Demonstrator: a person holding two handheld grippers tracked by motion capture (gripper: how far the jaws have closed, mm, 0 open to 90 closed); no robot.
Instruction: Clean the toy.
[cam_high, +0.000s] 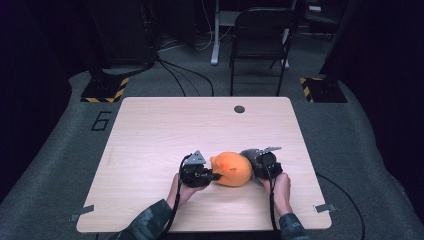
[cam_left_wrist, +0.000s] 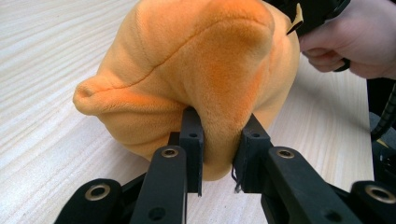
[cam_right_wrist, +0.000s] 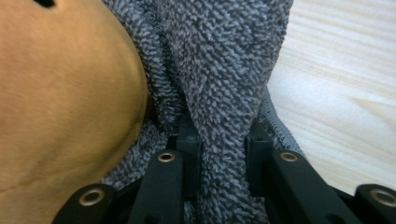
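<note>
An orange plush toy (cam_high: 232, 168) lies on the wooden table (cam_high: 165, 125) near its front edge. My left gripper (cam_high: 216, 176) reaches in from the toy's left and is shut on a fold of the plush (cam_left_wrist: 196, 70); both pads pinch that fold in the left gripper view (cam_left_wrist: 219, 154). A grey knitted cloth (cam_high: 248, 153) lies against the toy's right side. My right gripper (cam_high: 255, 167) is shut on a bunched ridge of this cloth (cam_right_wrist: 224, 60), with the orange plush (cam_right_wrist: 60, 102) pressed close at the left of its jaws (cam_right_wrist: 219, 144).
A small dark round hole (cam_high: 239, 109) marks the table's far side. A black chair (cam_high: 262, 35) stands on the floor behind the table. Two stands with yellow-black striped bases (cam_high: 105, 90) flank the far corners. The person's other hand (cam_left_wrist: 355, 42) sits beyond the toy.
</note>
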